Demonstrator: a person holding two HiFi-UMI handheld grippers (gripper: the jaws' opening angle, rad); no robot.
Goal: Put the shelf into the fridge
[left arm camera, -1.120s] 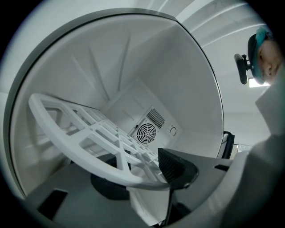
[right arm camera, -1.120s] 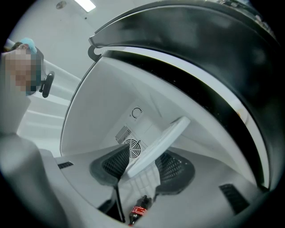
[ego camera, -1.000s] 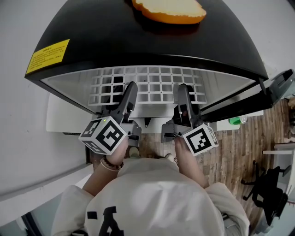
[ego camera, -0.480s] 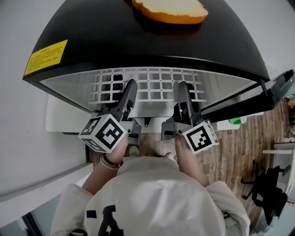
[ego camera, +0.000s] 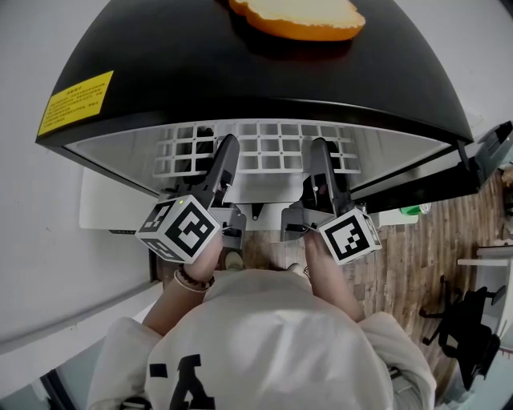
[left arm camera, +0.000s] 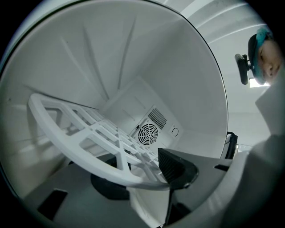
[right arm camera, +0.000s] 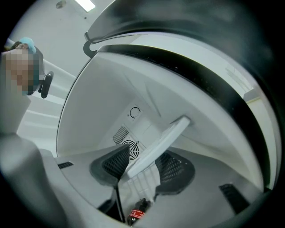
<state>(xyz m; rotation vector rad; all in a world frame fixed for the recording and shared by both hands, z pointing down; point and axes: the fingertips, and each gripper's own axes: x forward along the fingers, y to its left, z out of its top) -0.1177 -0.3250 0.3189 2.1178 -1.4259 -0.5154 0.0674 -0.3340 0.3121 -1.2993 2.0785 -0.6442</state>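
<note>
Head view: left gripper and right gripper hold a shelf inside an open fridge.
Nearest, each gripper is clamped on the front rim of the white lattice shelf, the rim caught between its dark pads. Under the right gripper's jaws a small red-labelled bottle shows. The shelf lies within the fridge's white cavity and reaches toward the back wall, which carries a round fan grille. Farthest, an orange-edged dish rests on the black fridge top.
</note>
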